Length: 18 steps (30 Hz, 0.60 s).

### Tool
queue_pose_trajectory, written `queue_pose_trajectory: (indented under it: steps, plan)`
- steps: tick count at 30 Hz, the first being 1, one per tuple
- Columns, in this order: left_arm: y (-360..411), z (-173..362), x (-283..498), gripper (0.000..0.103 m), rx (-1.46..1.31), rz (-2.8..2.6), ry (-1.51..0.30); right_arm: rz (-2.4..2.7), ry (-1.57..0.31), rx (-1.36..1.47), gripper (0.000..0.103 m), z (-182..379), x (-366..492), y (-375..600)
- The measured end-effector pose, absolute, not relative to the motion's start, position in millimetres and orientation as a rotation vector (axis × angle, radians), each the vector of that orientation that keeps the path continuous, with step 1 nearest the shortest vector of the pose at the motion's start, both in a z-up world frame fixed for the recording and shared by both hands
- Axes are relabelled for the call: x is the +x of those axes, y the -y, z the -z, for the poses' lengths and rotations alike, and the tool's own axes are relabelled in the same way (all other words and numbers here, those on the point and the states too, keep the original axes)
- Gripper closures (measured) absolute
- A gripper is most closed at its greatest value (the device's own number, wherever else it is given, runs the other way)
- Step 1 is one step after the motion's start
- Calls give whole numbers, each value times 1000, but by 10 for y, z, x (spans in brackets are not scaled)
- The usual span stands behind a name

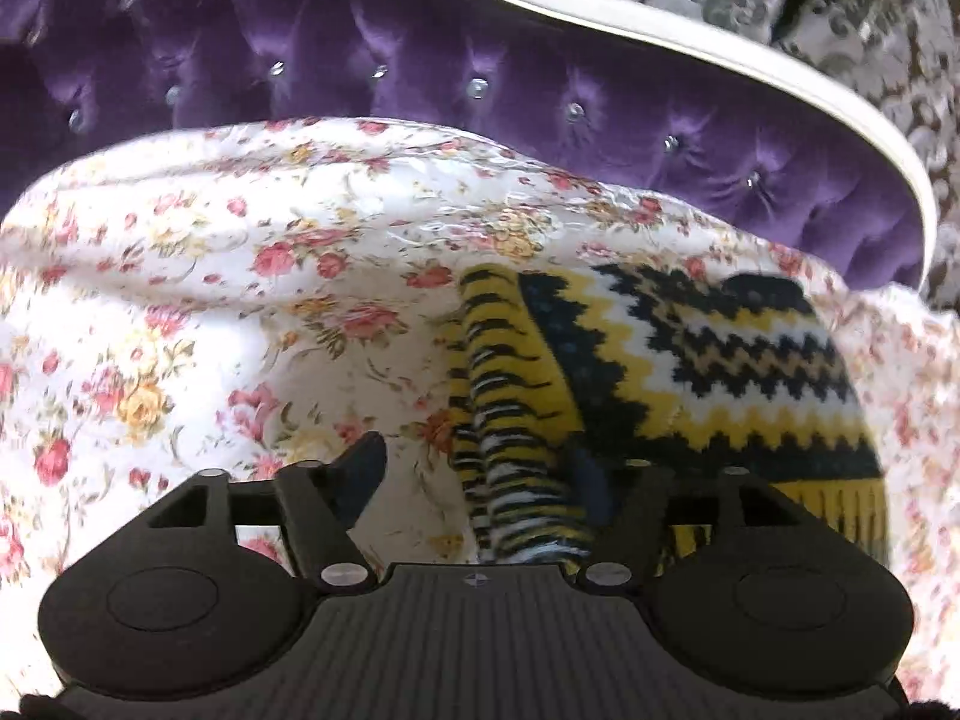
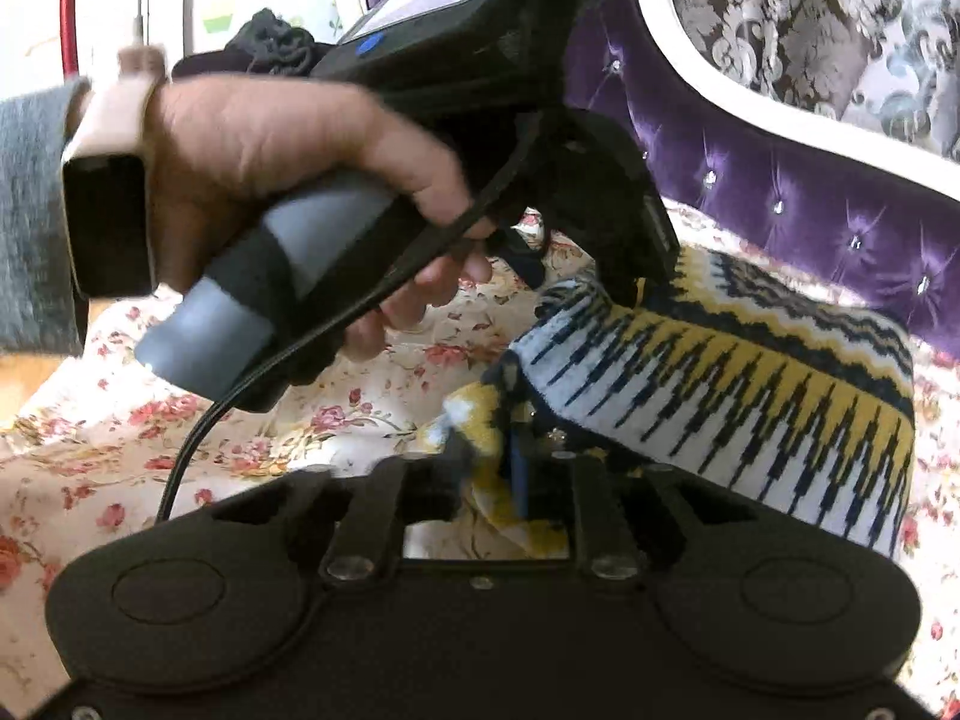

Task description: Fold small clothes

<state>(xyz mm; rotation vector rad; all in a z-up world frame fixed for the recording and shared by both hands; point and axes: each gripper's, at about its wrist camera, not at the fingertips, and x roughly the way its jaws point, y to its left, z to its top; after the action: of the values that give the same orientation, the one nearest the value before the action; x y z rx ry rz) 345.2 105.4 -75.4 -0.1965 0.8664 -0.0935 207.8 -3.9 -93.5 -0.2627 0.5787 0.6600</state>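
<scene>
Both hand-held grippers w/ jaws apart at knit sweater on floral sheet.

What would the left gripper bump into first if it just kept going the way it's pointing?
Probably the knitted yellow, black and white garment: the left gripper has its folded striped edge between its fingers, with the floral bedcover underneath. Depth is hard to judge.

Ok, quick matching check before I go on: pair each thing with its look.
Things:
1. knitted sweater
2. tufted headboard
3. bed cover
4. sleeve

Looks:
A. purple, with crystal buttons
B. plain grey
C. yellow, navy and white zigzag
D. white with a rose print

Pairs: 1-C, 2-A, 3-D, 4-B
</scene>
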Motion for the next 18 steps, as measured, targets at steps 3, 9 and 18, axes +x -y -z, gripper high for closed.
queue_pose_trajectory:
  steps: [3, 9, 18]
  plan:
    - [-1161, 670, 3367, 30, -295, 113, -858, -689, -567, -198, 21, 876, 2041, 165]
    - [-1202, 525, 3083, 25, -372, 164, -807, -702, -561, -43, 0, 691, 1972, 620]
    - [-1149, 586, 2799, 23, -419, 246, -862, -548, -604, 320, 0, 476, 2422, 1543]
